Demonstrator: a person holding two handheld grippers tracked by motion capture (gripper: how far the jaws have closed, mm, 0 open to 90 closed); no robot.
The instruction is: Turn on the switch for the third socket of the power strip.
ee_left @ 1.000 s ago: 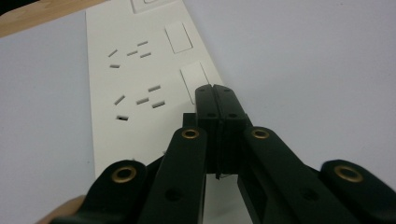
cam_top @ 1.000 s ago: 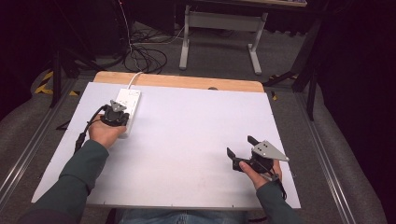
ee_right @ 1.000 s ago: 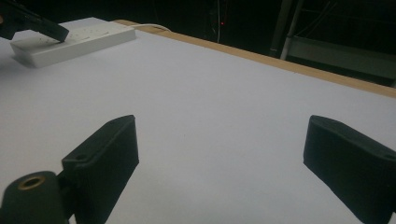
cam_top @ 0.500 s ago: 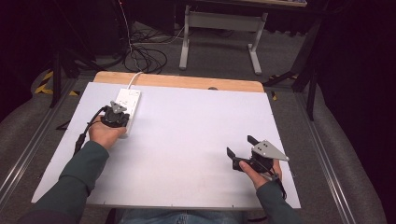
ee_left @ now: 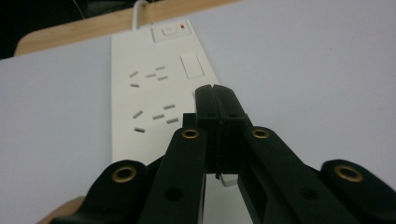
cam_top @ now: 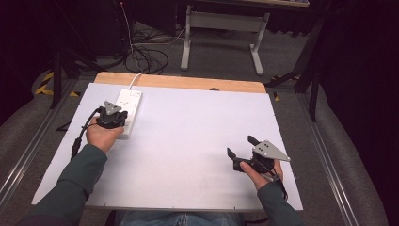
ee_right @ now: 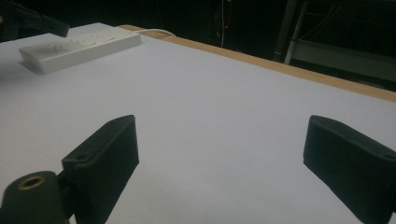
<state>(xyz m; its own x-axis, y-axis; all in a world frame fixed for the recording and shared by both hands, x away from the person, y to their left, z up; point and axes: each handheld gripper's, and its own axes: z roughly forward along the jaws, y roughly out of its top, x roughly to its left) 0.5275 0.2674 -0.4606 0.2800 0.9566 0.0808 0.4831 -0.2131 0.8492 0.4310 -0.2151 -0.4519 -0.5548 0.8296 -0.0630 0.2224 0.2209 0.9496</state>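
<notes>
One power strip [cam_top: 128,107], two claws

From the high view we look forward and down over the whole table [cam_top: 197,155]. Our left gripper view sits close above the power strip [ee_left: 149,93], looking along it. Our right gripper view skims low across the table, sharing that power strip far off.

White power strip [cam_top: 128,107] lying along the far-left part of the white tabletop [cam_top: 188,136], its cord running off the back edge, broad bare surface between it and the right gripper [cam_top: 239,151], metal rails flanking both table sides
</notes>
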